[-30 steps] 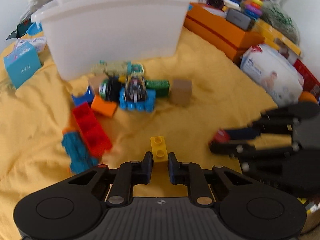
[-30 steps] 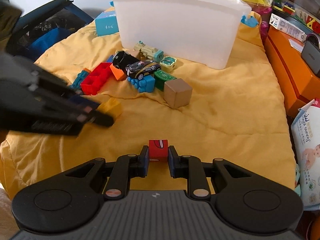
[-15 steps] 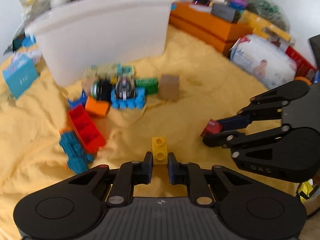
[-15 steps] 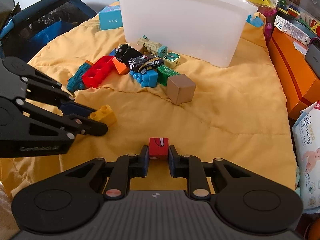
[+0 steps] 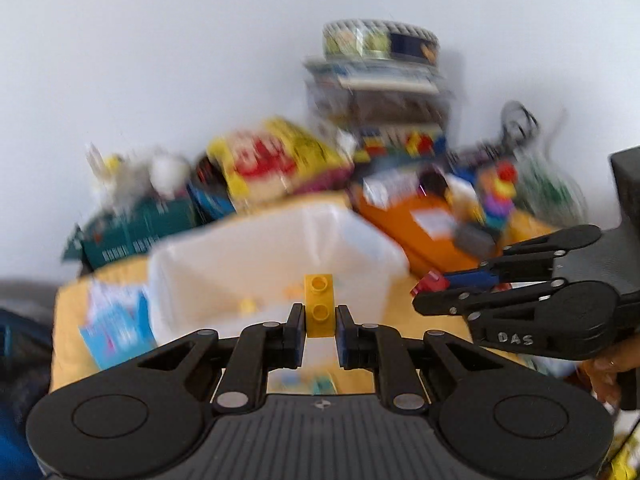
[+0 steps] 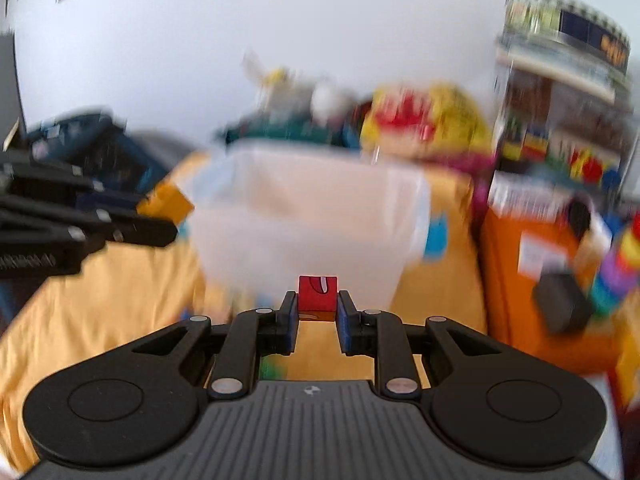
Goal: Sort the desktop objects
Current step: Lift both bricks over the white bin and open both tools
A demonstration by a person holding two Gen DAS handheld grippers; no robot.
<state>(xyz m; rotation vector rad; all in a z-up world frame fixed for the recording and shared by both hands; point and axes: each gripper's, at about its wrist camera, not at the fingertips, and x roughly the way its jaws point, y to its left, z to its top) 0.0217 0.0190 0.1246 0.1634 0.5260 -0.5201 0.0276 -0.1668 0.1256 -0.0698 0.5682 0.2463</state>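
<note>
A plain white wall (image 5: 200,60) fills the upper half of both views, and below it a yellow cloth (image 6: 100,300) covers the surface; behind the cloth there is a blurred heap of toys and boxes, with an orange box (image 5: 420,232) at about 2 o'clock in the left wrist view; the white plastic bin (image 5: 260,256) stands in the middle, open on top, and some small pale pieces seem to lie inside, but the blur does not allow to say what they are

The left gripper (image 5: 319,318) has its jaws nearly closed and pinches a yellow two-stud brick (image 5: 319,306), which stands upright between the pads, in front of the bin's opening at 12 o'clock; the right gripper (image 6: 318,312) is closed in the same way on a small red cube (image 6: 318,294) with a printed face; in the left wrist view this gripper shows at 3 o'clock, beside the bin's right corner, with a part of the person's hand (image 5: 604,376) under it

I judge that the step in hand is the carrying of both picked pieces to the bin; the next move calls for bringing each piece over the rim, clear of the wall, and only then opening the jaws, so that no piece falls outside on the cloth
</note>
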